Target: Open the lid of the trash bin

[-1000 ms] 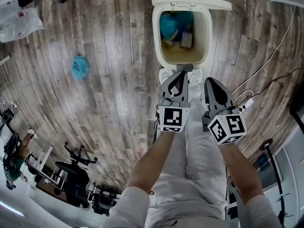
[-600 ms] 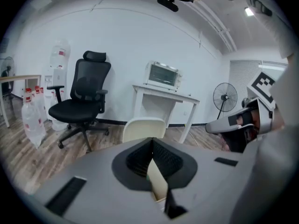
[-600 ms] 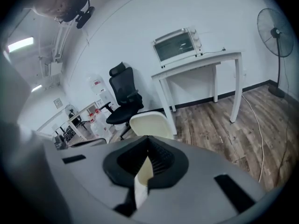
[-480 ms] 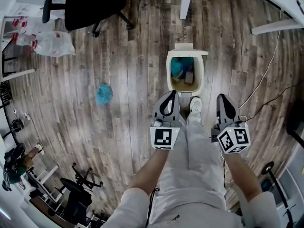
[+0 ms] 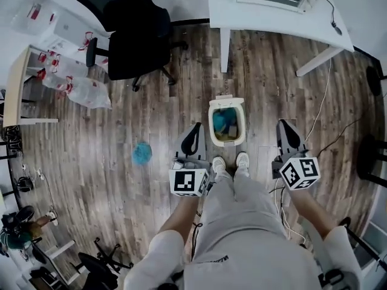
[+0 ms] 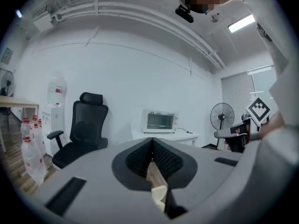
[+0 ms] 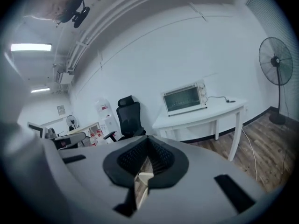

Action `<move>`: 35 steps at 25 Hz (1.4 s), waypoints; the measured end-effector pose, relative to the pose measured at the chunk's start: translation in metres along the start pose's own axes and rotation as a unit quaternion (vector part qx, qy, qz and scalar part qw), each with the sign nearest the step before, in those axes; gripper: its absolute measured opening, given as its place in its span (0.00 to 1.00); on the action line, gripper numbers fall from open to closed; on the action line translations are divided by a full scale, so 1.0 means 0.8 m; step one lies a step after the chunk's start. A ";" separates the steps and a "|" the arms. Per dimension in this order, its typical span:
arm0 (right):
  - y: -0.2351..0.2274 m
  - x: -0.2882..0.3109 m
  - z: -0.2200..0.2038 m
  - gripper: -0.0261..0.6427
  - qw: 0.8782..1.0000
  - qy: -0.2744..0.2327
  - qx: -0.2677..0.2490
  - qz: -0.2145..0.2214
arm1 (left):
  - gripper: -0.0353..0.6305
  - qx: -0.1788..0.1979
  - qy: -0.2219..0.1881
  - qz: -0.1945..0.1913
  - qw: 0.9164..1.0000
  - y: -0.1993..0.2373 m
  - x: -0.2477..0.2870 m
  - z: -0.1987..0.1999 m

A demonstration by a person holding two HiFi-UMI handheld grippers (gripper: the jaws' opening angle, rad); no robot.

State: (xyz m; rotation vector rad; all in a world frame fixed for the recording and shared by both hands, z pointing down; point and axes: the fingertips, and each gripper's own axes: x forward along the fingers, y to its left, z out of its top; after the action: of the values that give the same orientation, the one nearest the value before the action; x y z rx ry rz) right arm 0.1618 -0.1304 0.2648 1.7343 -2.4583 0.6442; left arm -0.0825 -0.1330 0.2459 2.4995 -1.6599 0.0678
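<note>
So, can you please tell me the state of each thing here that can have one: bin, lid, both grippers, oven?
White plastic trash bin: upright on the floor, rubbish inside.
White lid: open, tipped back.
Left gripper: jaws together, nothing between them.
Right gripper: jaws together, nothing between them.
White toaster oven: door shut.

The head view looks steeply down from high above the white rectangular table [image 5: 272, 20]; both gripper views face that table level, from well back (black office chair [image 6: 84, 125] left of it, shared too).
</note>
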 end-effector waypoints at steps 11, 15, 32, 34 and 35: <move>0.020 -0.111 0.208 0.06 0.988 -0.153 -0.024 -0.007 | 0.05 0.054 -0.107 0.021 0.993 0.008 -0.070 0.207; 0.015 -0.142 0.237 0.06 0.982 -0.183 -0.039 -0.015 | 0.05 0.071 -0.125 0.028 0.989 0.007 -0.088 0.235; -0.011 -0.144 0.240 0.06 0.985 -0.169 -0.037 -0.014 | 0.05 0.082 -0.135 0.026 0.987 -0.021 -0.078 0.255; -0.009 -0.142 0.239 0.06 0.985 -0.167 -0.037 -0.012 | 0.05 0.082 -0.134 0.027 0.987 -0.019 -0.079 0.255; -0.009 -0.142 0.238 0.06 0.986 -0.165 -0.037 -0.012 | 0.05 0.082 -0.134 0.027 0.987 -0.019 -0.080 0.254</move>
State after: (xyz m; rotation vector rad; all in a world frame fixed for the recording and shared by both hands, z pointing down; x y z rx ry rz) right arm 0.2444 -0.1023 0.0608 1.9770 -2.6214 0.2766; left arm -0.1018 -0.0978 0.0359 2.6846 -1.8946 -0.1382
